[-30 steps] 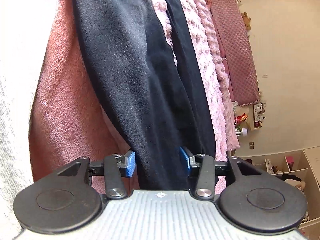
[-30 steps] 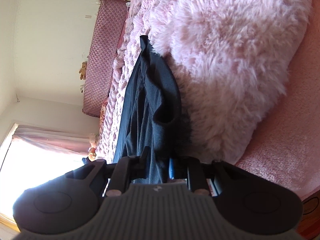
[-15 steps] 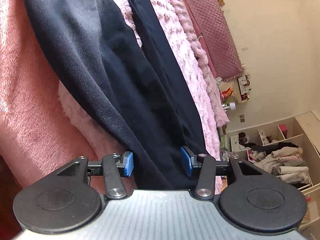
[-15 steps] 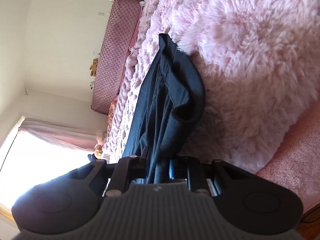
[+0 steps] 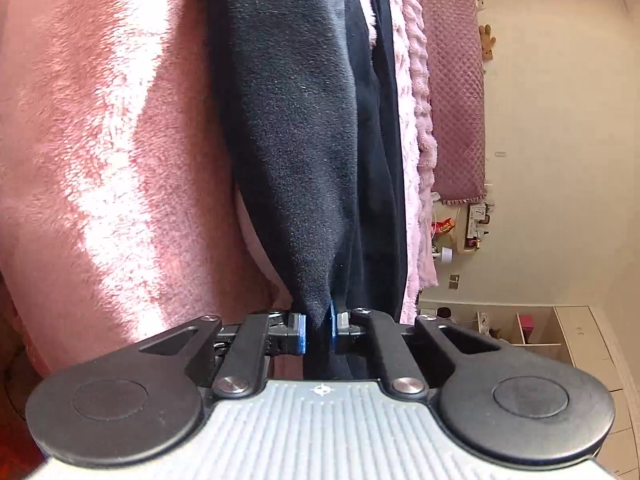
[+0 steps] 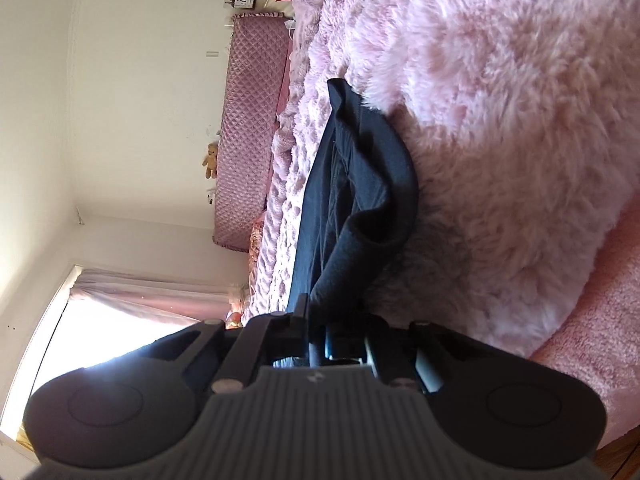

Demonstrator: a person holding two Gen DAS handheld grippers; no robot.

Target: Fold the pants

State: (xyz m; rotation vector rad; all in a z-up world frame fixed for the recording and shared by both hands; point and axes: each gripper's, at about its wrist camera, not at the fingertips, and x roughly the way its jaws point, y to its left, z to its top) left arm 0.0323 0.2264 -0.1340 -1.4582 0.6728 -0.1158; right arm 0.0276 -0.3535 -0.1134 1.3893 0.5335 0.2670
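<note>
The left gripper [image 5: 318,334] pinches the dark navy fleece pants [image 5: 296,140] on the fluffy pink blanket [image 6: 500,120]; the right gripper [image 6: 320,344] clamps them too

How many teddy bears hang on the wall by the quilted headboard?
1: a small brown teddy bear on the cream wall beside the quilted headboard, seen from both wrist views. Others may be hidden.

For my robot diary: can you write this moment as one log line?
step: grab | left gripper: shut on pants | right gripper: shut on pants | pants: lying on pink blanket | fold: not done
</note>
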